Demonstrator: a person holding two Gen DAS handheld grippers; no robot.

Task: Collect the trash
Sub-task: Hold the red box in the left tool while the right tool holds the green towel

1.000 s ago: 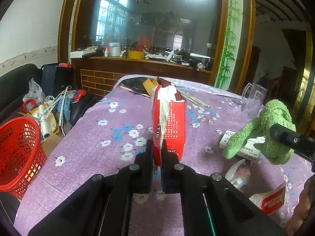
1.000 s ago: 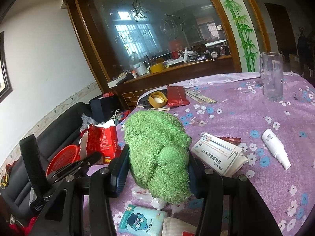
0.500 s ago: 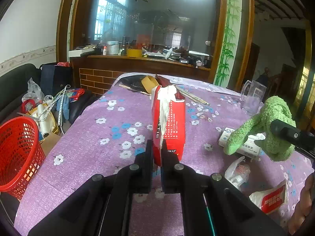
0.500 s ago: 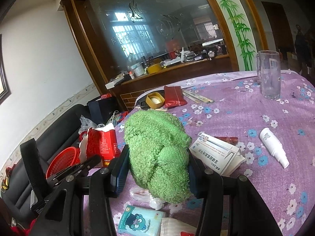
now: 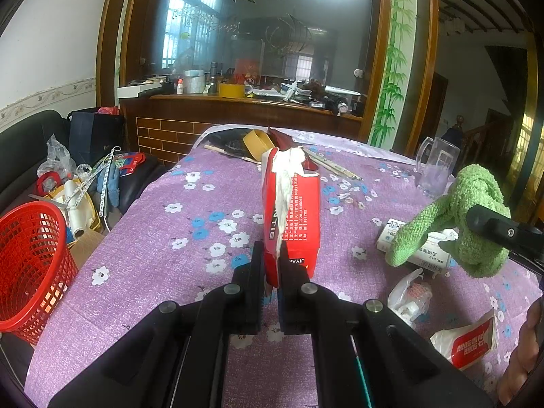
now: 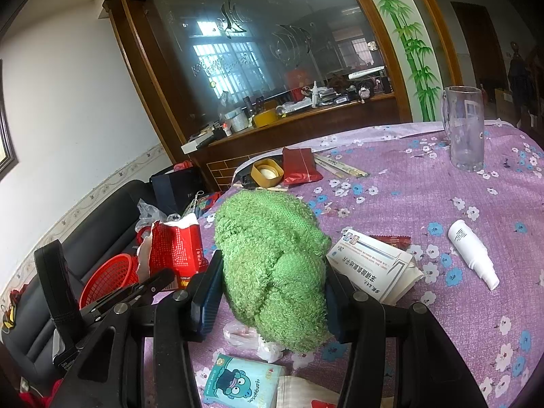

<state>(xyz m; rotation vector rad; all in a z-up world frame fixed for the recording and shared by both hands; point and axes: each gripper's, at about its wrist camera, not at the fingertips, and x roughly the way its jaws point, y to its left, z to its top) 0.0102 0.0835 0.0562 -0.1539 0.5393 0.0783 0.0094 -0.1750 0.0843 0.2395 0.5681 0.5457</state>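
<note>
My left gripper is shut on a torn red carton with white paper sticking out, held upright above the purple flowered tablecloth. The carton also shows in the right wrist view. My right gripper is shut on a bunched green towel, which also shows at the right of the left wrist view. A red mesh basket stands off the table's left edge, lower than the tabletop. A crumpled plastic wrapper and a red-and-white packet lie on the cloth.
A white medicine box, a white spray bottle, a glass mug, a blue tissue pack, a tape roll and chopsticks lie on the table. A black sofa with clutter stands left.
Both grippers keep their hold. The views have shifted slightly; the left gripper with the carton has risen a little. Nothing was released.
</note>
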